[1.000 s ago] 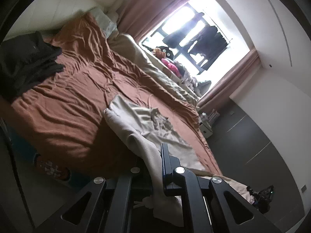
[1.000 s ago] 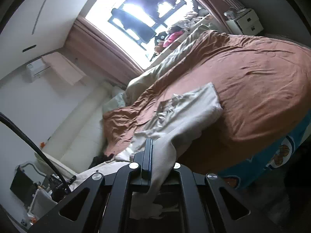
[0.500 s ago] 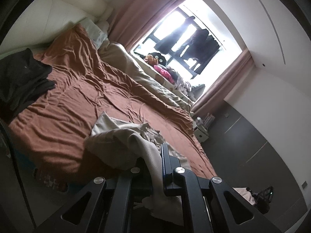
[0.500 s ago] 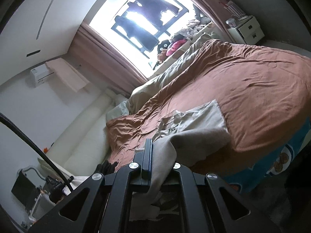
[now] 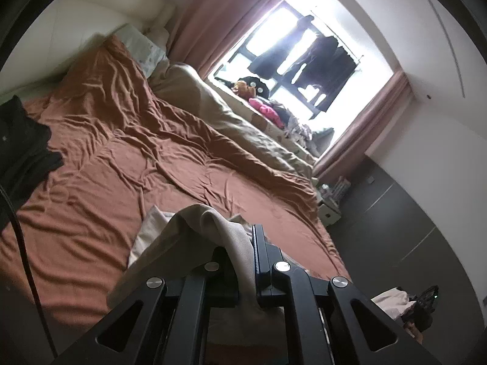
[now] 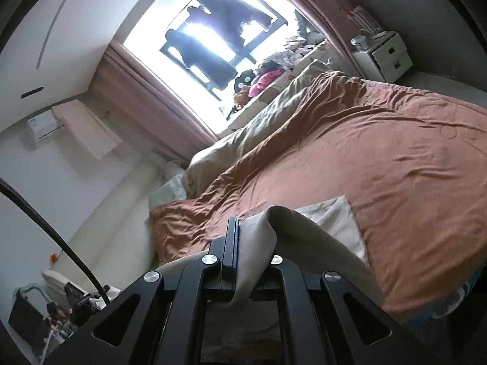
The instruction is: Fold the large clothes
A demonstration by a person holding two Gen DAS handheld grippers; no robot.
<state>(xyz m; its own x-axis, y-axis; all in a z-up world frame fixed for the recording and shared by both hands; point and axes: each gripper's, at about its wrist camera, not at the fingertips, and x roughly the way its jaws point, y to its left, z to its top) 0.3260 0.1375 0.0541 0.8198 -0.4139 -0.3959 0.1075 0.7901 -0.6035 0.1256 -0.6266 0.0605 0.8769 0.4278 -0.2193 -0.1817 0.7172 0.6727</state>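
A wrinkled rust-brown bedspread [image 5: 127,164] covers the wide bed beneath a bright window with pink curtains [image 5: 307,57], a crumpled dark garment [image 5: 21,146] lying near its edge. The left gripper [image 5: 243,243] and right gripper [image 6: 243,243] are each clamped on the beige cloth garment [image 6: 322,228], whose far end rests on the bedspread.
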